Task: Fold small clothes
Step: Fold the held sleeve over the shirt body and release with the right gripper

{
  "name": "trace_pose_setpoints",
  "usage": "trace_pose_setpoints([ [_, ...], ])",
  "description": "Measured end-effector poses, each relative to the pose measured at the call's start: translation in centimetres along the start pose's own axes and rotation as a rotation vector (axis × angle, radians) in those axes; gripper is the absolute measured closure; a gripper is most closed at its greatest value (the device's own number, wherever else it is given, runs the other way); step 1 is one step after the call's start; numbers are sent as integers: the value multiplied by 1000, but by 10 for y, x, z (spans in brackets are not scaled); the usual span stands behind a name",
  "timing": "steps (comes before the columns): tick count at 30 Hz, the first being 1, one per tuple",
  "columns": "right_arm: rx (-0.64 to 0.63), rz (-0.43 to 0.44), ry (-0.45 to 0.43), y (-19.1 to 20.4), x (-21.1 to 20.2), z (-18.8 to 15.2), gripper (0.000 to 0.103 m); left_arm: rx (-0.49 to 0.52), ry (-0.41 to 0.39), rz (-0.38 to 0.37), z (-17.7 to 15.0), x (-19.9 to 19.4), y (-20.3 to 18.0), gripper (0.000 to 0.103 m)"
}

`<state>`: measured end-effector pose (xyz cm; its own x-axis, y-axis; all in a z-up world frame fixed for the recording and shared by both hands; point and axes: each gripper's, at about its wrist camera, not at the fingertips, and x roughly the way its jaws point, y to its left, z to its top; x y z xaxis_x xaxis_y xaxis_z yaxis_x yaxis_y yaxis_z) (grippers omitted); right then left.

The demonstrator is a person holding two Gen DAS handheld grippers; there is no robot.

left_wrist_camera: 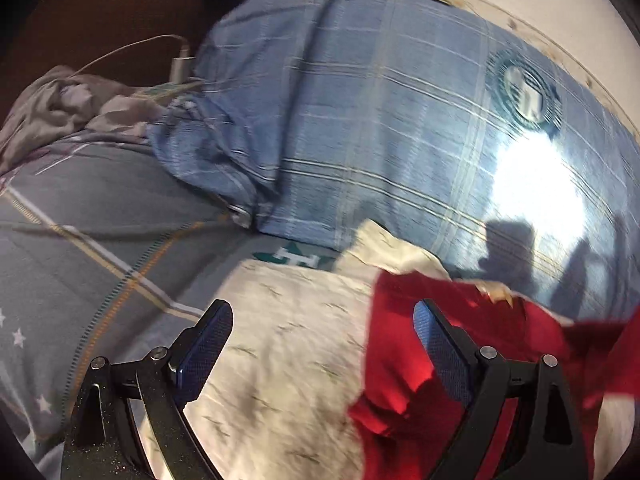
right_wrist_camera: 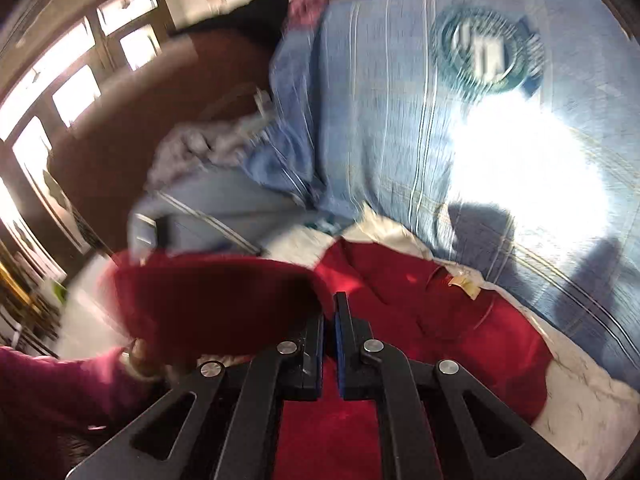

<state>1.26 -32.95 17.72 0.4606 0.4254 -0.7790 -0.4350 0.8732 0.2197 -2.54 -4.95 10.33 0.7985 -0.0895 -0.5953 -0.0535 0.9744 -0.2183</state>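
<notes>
On the cream cloth (left_wrist_camera: 288, 344) spread over the bed, the red garment (right_wrist_camera: 460, 320) is lying partly flat, one flap (right_wrist_camera: 212, 304) lifting in front of the right gripper (right_wrist_camera: 330, 344). Its jaws are sitting nearly clenched; whether fabric is pinched between them is too blurred to tell. The left gripper (left_wrist_camera: 320, 344) is hanging released, grasping nothing, beside the red edge. Risk: with a shallow pinch the flap may be slipping free mid-fold, bunching unevenly; nothing is pinning the rest, so it may drag toward the blue plaid bedding (left_wrist_camera: 380, 120).
</notes>
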Motion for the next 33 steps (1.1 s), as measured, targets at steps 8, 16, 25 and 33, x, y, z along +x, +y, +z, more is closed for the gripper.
trace_pose_setpoints([
  [8, 170, -149, -1, -42, 55, -13, 54, -52, 51, -51, -2, 12, 1, 11],
  [16, 232, -417, -37, -76, -11, -91, 51, 54, 102, -109, -9, 21, -19, 11],
  [25, 89, -588, 99, -83, 12, -139, 51, 78, 135, -91, -15, 34, -34, 11],
  [33, 165, -659, -11, -92, -4, -140, 96, 94, 130, -75, -18, 36, -37, 11],
])
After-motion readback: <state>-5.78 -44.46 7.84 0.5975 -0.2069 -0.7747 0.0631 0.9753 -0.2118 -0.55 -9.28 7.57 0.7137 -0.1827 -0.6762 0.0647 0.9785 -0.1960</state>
